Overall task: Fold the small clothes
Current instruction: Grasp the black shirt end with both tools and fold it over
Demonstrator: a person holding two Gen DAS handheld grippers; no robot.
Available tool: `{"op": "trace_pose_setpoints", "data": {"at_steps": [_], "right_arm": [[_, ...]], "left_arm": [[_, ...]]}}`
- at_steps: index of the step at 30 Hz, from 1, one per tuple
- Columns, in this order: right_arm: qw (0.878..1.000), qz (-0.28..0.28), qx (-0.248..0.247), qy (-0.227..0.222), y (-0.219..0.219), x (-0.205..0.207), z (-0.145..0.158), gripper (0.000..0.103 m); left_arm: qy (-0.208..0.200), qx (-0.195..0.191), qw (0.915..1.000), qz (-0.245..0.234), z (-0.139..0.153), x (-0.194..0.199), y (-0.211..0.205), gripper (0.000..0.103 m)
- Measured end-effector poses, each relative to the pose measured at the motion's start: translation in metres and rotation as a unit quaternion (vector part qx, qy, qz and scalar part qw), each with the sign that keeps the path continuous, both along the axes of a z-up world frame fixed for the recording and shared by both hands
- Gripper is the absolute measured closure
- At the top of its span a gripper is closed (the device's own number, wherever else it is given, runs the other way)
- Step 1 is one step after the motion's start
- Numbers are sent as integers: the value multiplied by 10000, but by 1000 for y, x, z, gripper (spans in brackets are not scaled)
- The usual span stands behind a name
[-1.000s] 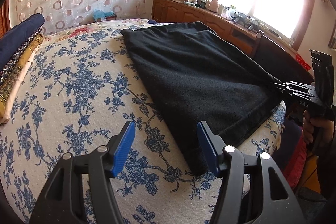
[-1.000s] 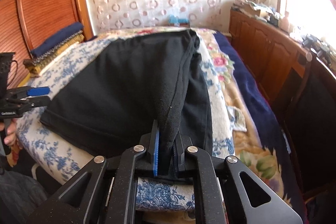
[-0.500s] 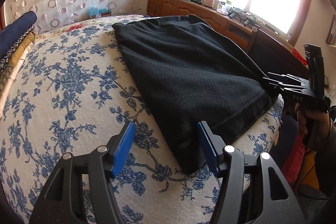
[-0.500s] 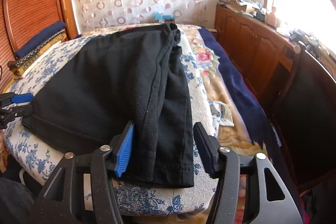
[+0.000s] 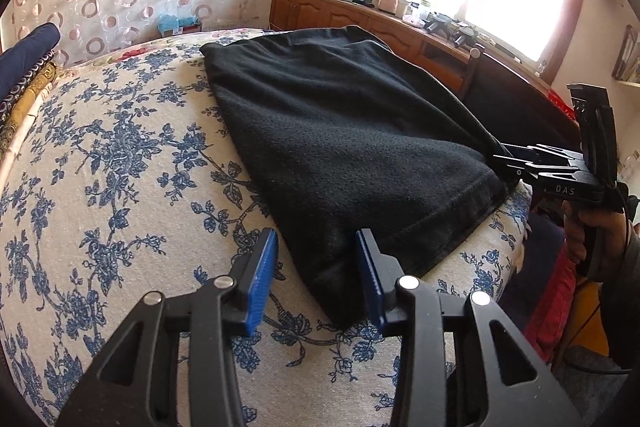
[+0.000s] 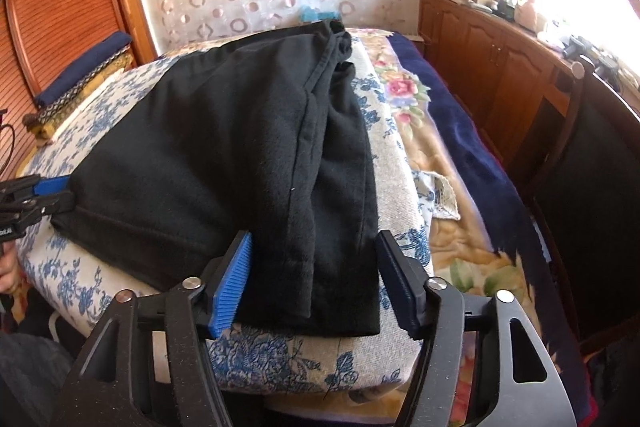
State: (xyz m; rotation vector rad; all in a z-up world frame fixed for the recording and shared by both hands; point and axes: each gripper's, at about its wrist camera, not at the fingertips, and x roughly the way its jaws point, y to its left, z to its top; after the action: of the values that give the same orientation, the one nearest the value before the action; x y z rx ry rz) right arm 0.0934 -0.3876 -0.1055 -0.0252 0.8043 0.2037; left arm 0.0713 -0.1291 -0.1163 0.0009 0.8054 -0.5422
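A black fleece garment (image 5: 340,147) lies flat on a blue-flowered cushion (image 5: 120,187), folded along its right side (image 6: 320,167). My left gripper (image 5: 316,267) is open, its blue pads either side of the garment's near left corner. My right gripper (image 6: 314,267) is open and empty, its pads straddling the near right hem with the folded layers between them. The right gripper also shows in the left wrist view (image 5: 516,163) at the garment's right corner. The left gripper shows in the right wrist view (image 6: 48,191) at the left corner.
A stack of folded navy and gold cloth (image 6: 84,75) lies at the cushion's far left. A flowered blanket (image 6: 460,155) covers the bed to the right. A wooden cabinet (image 6: 500,67) with clutter stands under the window. A dark chair (image 6: 592,167) stands on the right.
My right gripper has let go of the garment's folded edge, which now lies flat, and has opened wide. My left gripper has moved in closer to the near left corner.
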Motion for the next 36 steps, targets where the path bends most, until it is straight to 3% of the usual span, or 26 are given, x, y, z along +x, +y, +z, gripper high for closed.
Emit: {"op": "trace_pose_setpoints", "data": {"at_steps": [1, 7, 10, 11, 17, 27, 36], "right_arm": [[10000, 41, 14, 3, 1, 0, 0, 50], [9989, 412, 200, 39, 11, -2, 1, 88], [9988, 441, 215, -12, 12, -2, 1, 91], [9987, 438, 274, -32, 11, -2, 1, 92], [9967, 439, 632, -239, 7, -3, 11, 94], [9903, 696, 777, -913, 21, -13, 63, 95], [9804, 1042, 970, -1363, 33, -40, 111, 95]], "left_arm": [[2, 0, 10000, -1, 0, 0, 0, 64], [7, 24, 10000, -35, 0, 0, -1, 64], [-11, 17, 9999, -127, -1, 1, -2, 65], [11, -30, 9998, -193, -1, 1, -3, 77], [-53, -74, 9995, -293, 5, 4, -1, 100], [-893, -438, 9950, -65, 73, -6, 28, 102], [-1333, -819, 9877, -13, 120, -27, 54, 102]]}}
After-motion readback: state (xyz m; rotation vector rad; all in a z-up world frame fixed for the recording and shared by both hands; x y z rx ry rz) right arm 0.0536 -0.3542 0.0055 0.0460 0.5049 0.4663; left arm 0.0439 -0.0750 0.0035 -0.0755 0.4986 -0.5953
